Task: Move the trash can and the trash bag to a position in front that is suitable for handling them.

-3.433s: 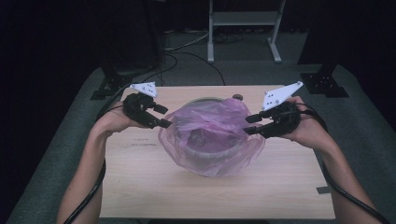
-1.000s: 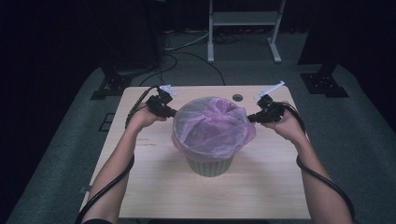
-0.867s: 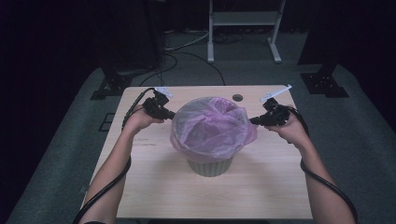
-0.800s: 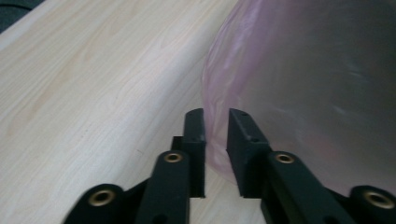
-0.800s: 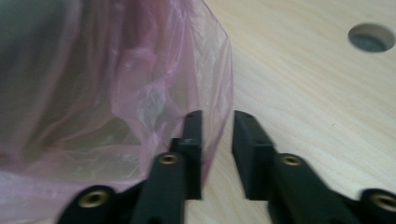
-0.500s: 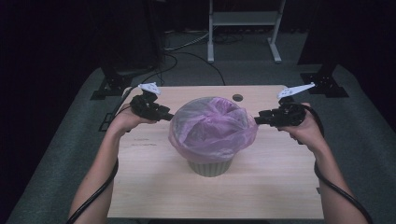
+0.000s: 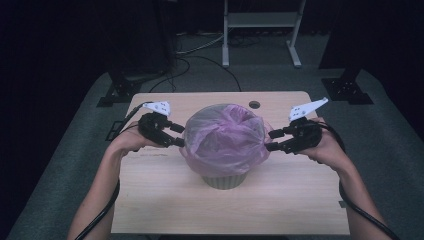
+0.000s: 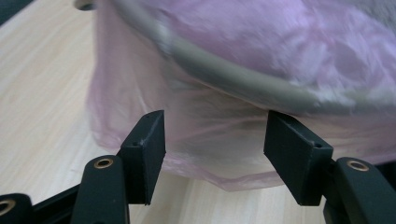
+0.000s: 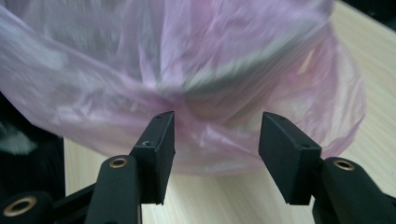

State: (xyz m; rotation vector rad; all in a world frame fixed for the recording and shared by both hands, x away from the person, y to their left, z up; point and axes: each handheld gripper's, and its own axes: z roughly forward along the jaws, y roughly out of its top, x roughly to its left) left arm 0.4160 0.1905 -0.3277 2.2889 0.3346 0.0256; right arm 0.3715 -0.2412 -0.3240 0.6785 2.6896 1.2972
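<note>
A grey bin (image 7: 223, 179) stands mid-table with a translucent pink bag (image 7: 223, 136) draped over its rim and hanging down the sides. My left gripper (image 7: 178, 136) is at the bin's left side, open, its tips at the bag's hanging skirt. In the left gripper view the jaws (image 8: 215, 135) stand wide apart below the grey rim (image 8: 224, 77), with the pink film (image 8: 205, 126) just ahead of them. My right gripper (image 7: 270, 141) mirrors it at the right side, open. In the right gripper view (image 9: 215, 135) the bag's folded edge (image 9: 210, 121) lies between the spread jaws.
The wooden table (image 7: 150, 200) has bare room in front of the bin and at both sides. A small dark round hole (image 7: 254, 104) sits near the far edge. Beyond the table are cables and stand feet (image 7: 120, 92) on the grey floor.
Both grippers have come down and nearer along the bin's sides, from the bag's upper edge to its hanging skirt. The bag, earlier stretched wide, now lies over the rim.
</note>
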